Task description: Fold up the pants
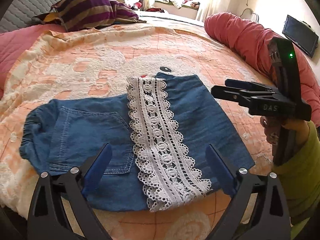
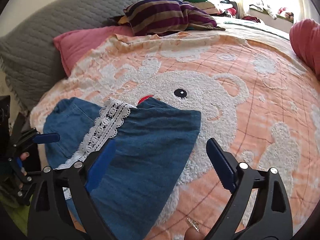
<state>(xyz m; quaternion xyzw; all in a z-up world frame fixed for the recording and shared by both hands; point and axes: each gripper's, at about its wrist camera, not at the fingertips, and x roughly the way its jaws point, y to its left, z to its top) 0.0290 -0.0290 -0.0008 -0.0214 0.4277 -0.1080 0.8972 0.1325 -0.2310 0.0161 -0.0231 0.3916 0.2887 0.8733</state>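
A bed (image 1: 200, 46) was covered by an orange blanket (image 2: 250, 108) with a white bear worked into it, which gave a broad, soft, flat surface for folding. At about eleven o'clock in both views a striped pillow (image 1: 90, 10) was seen, with a rolled red quilt (image 1: 244, 34) toward two o'clock of the left view; both were kept well apart from the work. The pants (image 1: 96, 132), small and of blue denim, were laid on the blanket toward six o'clock, folded over so that a white lace trim (image 1: 158, 140) ran across the top from twelve to six, with a back pocket (image 1: 94, 140) shown at nine o'clock of it. The fold was judged largely made, the cloth lying flat and unheld. The left gripper (image 1: 159, 166) was held wide above the near edge, nothing being pinched between its blue pads (image 1: 100, 164). The right gripper (image 2: 162, 164) was likewise spread wide, over the three o'clock side of the pants, the cloth below it but not clamped, probably so the fold could settle undisturbed.
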